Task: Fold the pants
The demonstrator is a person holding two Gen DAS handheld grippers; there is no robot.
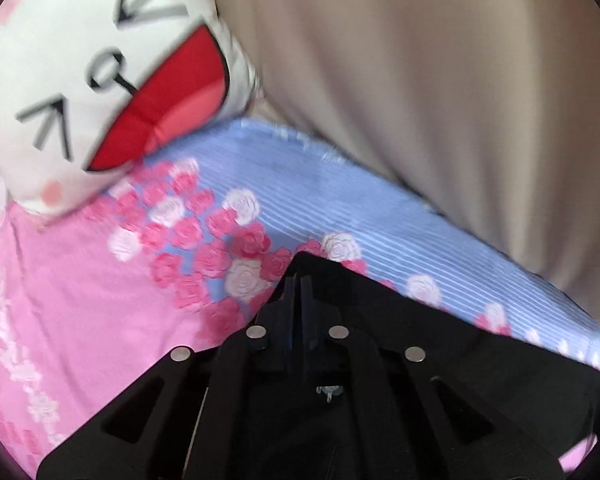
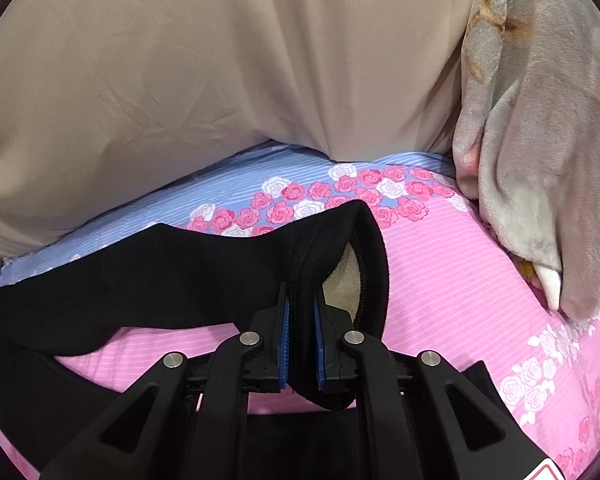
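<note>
Black pants (image 2: pixel 148 276) with a beige fleece lining stretch across a pink and blue rose-print bed sheet (image 2: pixel 460 272). My right gripper (image 2: pixel 300 304) is shut on a hem of the pants, with black cloth pinched between its blue pads (image 2: pixel 285 332) and the open cuff bulging to the right. In the left wrist view the pants (image 1: pixel 440 344) lie over and around my left gripper (image 1: pixel 298 284), whose fingers are closed together on the black cloth at a corner of the pants, held above the sheet (image 1: pixel 100 292).
A white cartoon-face pillow (image 1: pixel 100 80) lies at the upper left of the left wrist view. A beige padded headboard (image 2: pixel 220 72) runs along the far side of the bed. A grey plush blanket (image 2: pixel 540 140) is heaped at the right.
</note>
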